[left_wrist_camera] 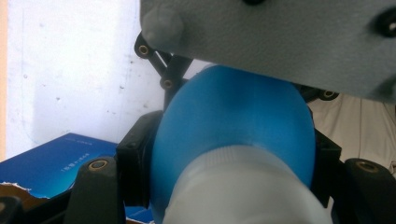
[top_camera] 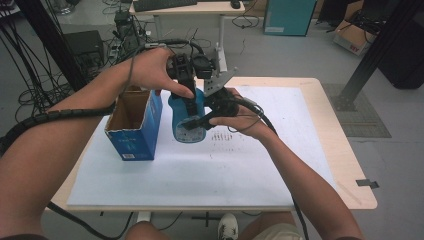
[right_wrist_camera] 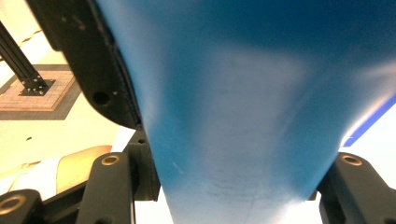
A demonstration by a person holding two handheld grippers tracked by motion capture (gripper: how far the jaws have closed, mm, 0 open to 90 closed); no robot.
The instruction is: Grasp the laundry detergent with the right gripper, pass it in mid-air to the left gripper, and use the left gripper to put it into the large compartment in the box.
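Both grippers, left gripper [top_camera: 192, 102] and right gripper [top_camera: 200, 122], pinch the blue bottle [top_camera: 189, 120] tight near the worktop's [top_camera: 200, 170] far edge, beside the open blue box [top_camera: 134, 125], so packing seems left to do.

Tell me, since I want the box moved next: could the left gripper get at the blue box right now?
Probably not yet: the left gripper is shut on the blue bottle, though the blue box stands unblocked beside it.

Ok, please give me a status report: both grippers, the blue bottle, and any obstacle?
Left gripper shut on blue bottle, near its white cap. Right gripper shut on the same bottle, lower down. Open blue box stands close beside it.
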